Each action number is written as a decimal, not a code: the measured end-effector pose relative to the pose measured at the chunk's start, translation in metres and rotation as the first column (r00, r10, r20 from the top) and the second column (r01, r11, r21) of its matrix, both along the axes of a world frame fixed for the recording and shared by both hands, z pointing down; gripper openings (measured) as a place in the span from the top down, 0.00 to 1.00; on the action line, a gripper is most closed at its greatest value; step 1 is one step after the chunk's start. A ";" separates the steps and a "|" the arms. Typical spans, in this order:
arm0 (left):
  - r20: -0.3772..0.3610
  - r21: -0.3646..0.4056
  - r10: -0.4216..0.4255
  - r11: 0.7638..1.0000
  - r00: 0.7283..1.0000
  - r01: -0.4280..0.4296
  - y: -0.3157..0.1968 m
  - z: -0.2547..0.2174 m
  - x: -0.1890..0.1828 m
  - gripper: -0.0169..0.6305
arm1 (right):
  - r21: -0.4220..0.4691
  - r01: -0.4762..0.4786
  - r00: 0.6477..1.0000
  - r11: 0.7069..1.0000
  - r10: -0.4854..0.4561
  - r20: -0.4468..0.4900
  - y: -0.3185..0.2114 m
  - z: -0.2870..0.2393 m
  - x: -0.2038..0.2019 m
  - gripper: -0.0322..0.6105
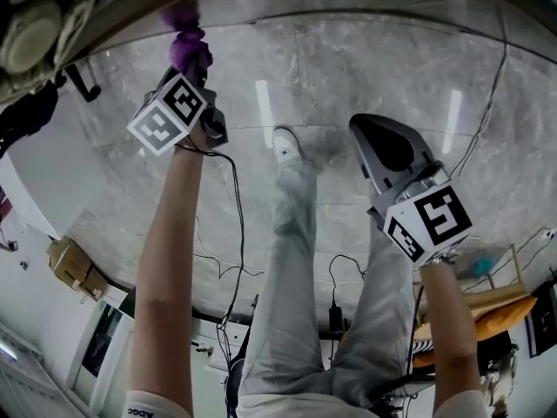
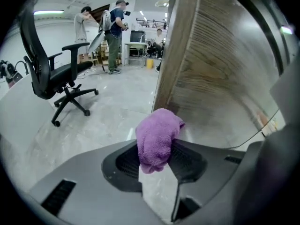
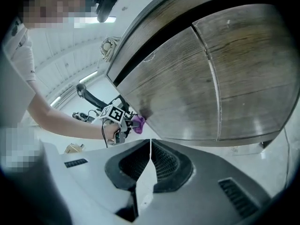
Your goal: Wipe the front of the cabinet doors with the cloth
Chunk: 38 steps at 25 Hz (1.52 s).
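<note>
A purple cloth [image 2: 157, 138] is pinched in my left gripper [image 2: 157, 157], whose jaws are shut on it. The cloth's free end rests against the lower corner of the wood-grain cabinet door [image 2: 220, 74]. In the head view the cloth [image 1: 187, 46] and the left gripper [image 1: 193, 75] sit at the top left, by the cabinet's bottom edge. In the right gripper view the cabinet doors [image 3: 197, 78] fill the upper right, with the cloth [image 3: 138, 122] at their left corner. My right gripper [image 3: 150, 146] hangs away from the doors with its jaws shut on nothing, and in the head view the right gripper [image 1: 383, 146] is right of centre.
A black office chair [image 2: 56, 74] stands on the marble floor [image 2: 93, 121] left of the cabinet. People stand by desks in the far background [image 2: 115, 27]. Cables [image 1: 235, 233] trail over the floor near the person's legs [image 1: 296, 268]. A cardboard box [image 1: 74, 266] lies at the left.
</note>
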<state>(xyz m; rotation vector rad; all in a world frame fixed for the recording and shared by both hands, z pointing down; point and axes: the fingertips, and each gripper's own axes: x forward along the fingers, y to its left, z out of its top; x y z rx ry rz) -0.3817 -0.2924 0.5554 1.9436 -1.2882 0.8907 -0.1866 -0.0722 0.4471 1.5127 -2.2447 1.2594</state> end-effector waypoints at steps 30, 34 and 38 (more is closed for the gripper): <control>-0.086 -0.189 0.229 0.952 0.970 -0.242 0.101 0.096 0.261 0.74 | -0.101 -0.192 0.981 0.976 0.187 -0.059 0.099 0.064 0.158 0.91; -0.037 -0.190 0.085 0.978 0.996 -0.091 0.069 0.100 0.192 0.74 | -0.090 -0.148 0.989 0.985 0.146 -0.028 0.072 0.061 0.114 0.91; 0.011 -0.165 0.016 0.986 1.000 -0.014 0.035 0.094 0.120 0.74 | -0.082 -0.082 0.996 0.993 0.080 -0.025 0.046 0.062 0.073 0.91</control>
